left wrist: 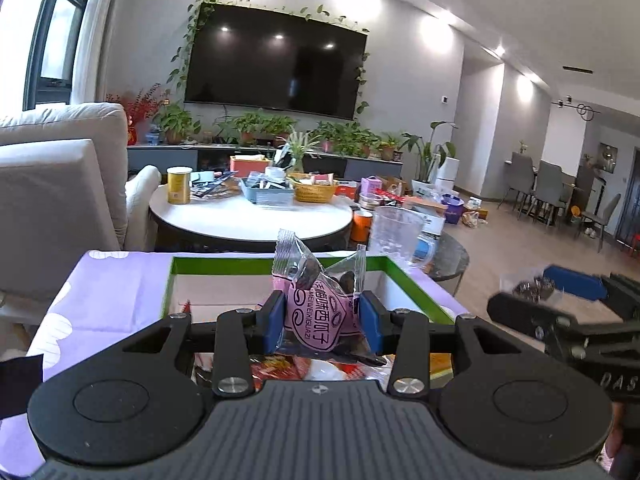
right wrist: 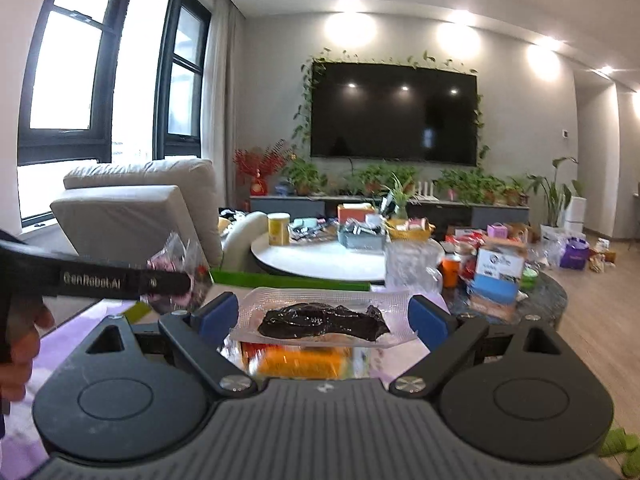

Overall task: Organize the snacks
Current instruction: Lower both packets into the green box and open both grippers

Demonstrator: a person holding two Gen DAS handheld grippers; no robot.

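Left tongs clamp the pink seed packet; right tongs clamp the clear vacuum pack.

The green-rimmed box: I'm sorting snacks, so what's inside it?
The green-rimmed box shows a bare cardboard floor at its far end. The pink seed packet in the left gripper hides the rest.

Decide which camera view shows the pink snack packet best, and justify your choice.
The left wrist view: the pink snack packet sits centred between the left gripper pads, print legible. The right wrist view shows only a blurred pink edge behind the left gripper's arm.
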